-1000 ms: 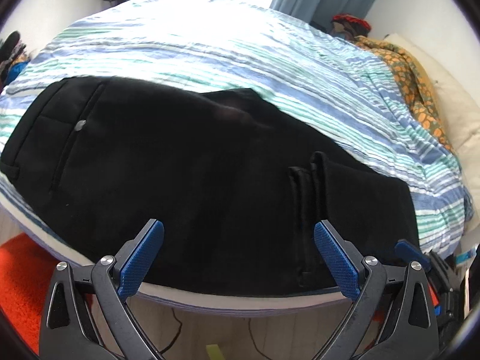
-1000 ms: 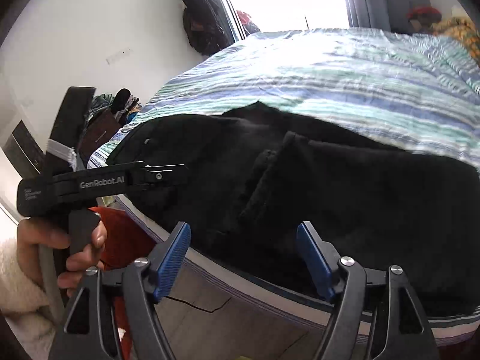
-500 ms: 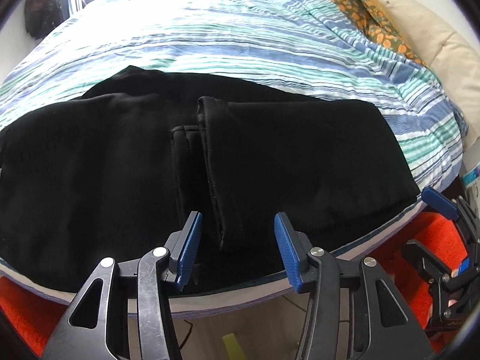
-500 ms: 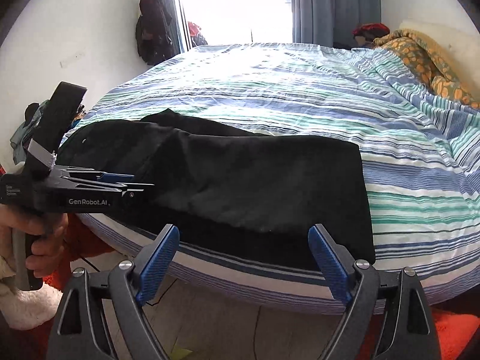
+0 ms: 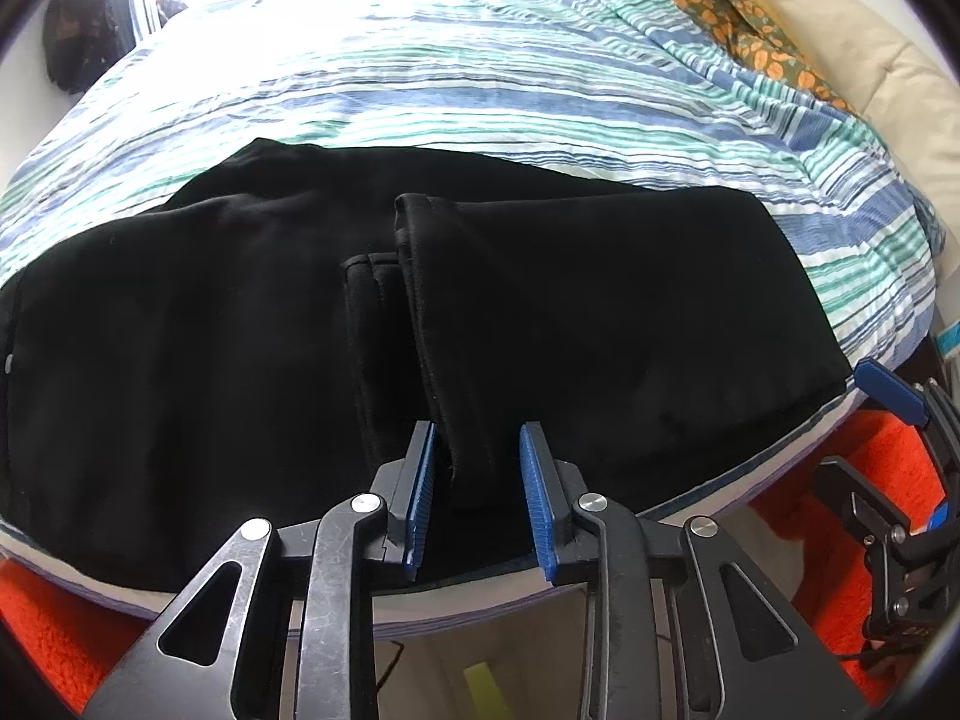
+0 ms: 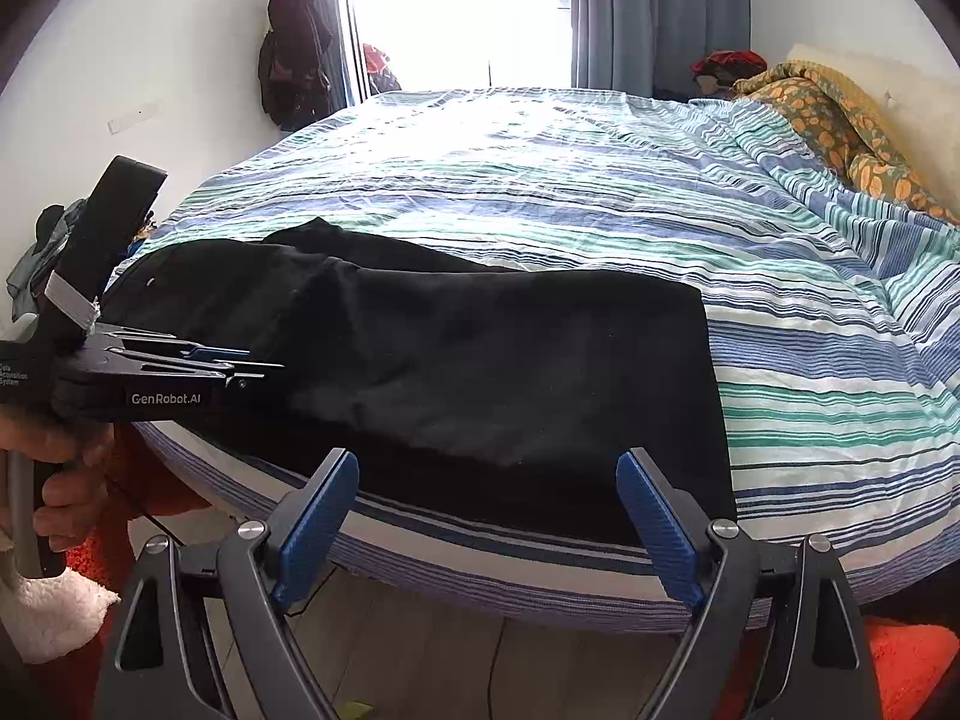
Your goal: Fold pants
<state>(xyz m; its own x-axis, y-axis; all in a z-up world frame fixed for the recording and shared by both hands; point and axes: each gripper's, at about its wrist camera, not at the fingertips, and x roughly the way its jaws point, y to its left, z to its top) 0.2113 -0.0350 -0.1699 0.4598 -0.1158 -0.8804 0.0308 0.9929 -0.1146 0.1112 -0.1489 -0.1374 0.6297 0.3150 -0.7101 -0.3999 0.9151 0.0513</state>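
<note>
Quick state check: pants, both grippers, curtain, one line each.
pants: folded over once, flat near the bed edge, leg hems on top
left gripper: jaws closing around the near hem corner, small gap left on one side
right gripper: open, empty, at the near fold edge
curtain: drawn aside, window uncovered

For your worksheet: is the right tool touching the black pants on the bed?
Apart. The right wrist view shows the right tool with jaws wide open below the bed edge, both pads short of the black pants.
</note>
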